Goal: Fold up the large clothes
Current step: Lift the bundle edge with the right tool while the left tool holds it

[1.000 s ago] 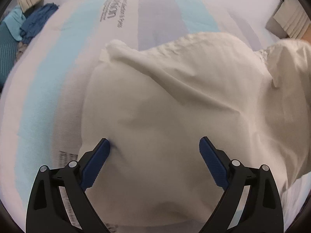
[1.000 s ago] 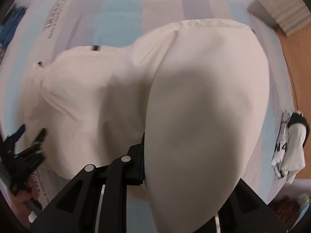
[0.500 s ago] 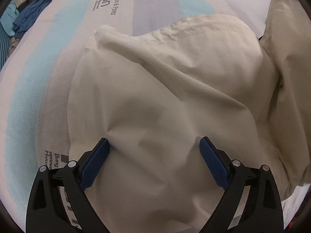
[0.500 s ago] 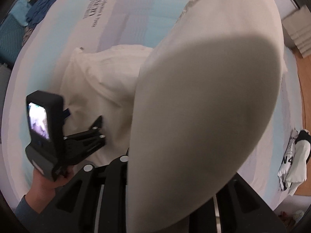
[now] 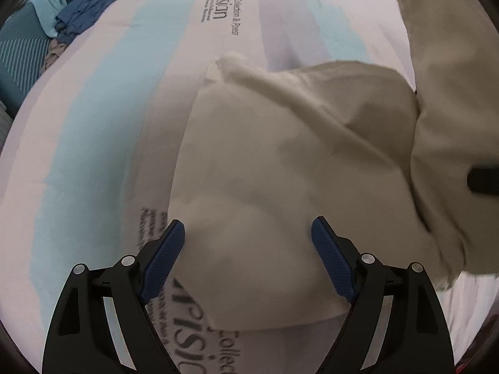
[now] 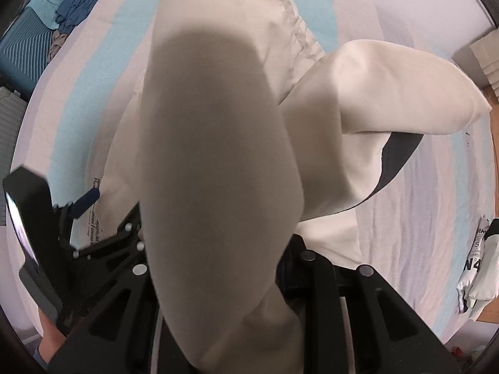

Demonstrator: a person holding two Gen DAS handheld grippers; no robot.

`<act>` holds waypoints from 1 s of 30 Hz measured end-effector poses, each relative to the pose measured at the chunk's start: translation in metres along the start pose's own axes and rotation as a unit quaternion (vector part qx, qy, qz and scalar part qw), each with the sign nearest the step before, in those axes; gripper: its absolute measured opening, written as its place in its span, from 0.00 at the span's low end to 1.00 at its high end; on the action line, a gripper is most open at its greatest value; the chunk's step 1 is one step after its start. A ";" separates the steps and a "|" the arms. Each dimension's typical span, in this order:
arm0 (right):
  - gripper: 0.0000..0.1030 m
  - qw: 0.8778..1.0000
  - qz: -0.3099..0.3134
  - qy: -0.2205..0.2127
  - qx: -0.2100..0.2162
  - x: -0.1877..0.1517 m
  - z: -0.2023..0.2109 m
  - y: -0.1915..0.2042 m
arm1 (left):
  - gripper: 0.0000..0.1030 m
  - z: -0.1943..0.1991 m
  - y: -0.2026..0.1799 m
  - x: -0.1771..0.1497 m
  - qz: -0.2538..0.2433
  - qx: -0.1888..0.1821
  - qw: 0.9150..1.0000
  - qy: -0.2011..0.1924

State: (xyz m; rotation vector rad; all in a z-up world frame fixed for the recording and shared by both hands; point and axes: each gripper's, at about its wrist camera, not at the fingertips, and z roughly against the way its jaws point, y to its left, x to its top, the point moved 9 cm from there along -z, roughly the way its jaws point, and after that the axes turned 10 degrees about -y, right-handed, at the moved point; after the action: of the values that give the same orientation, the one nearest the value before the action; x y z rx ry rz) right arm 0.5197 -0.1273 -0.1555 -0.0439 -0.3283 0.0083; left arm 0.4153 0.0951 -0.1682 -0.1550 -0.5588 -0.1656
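Observation:
A large cream garment [image 5: 280, 162] lies bunched on the striped bed sheet [image 5: 93, 124]. My left gripper [image 5: 248, 249] is open, its blue pads either side of the garment's near edge, holding nothing. My right gripper [image 6: 218, 268] is shut on a fold of the same cream garment [image 6: 215, 155], which is lifted high and drapes over the camera, hiding the fingertips. The lifted part also hangs at the right in the left wrist view [image 5: 452, 93]. The left gripper shows at the lower left in the right wrist view [image 6: 84, 202].
Blue and teal clothes [image 5: 78, 12] are piled at the bed's far left corner. A white printed garment [image 6: 477, 268] lies at the bed's right edge. A beige folded pile [image 6: 486, 53] sits at the far right. Wood floor shows beyond.
My right gripper has lifted the held fold higher and over toward the left. My left gripper has drawn back slightly, staying open over the garment's near edge.

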 end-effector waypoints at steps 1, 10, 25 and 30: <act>0.23 1.000 -0.005 0.005 0.003 0.002 -0.003 0.003 | 0.79 -0.001 0.001 -0.003 -0.003 -0.001 1.000 0.000; 0.25 0.998 -0.045 0.044 0.021 0.018 -0.024 0.030 | 0.79 0.013 0.004 -0.008 -0.005 -0.001 1.000 -0.009; 0.26 0.997 -0.042 0.062 0.036 0.027 -0.060 0.082 | 0.79 0.026 0.051 -0.027 0.036 0.008 0.999 0.004; 0.26 0.995 -0.036 0.071 0.054 0.033 -0.068 0.098 | 0.79 0.029 0.067 -0.032 0.041 0.013 0.999 0.003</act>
State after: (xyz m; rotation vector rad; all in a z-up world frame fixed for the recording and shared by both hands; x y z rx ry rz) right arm 0.5728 -0.0313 -0.2137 0.0739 -0.1871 -0.0474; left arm 0.3865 0.1695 -0.1679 -0.1527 -0.5469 -0.0787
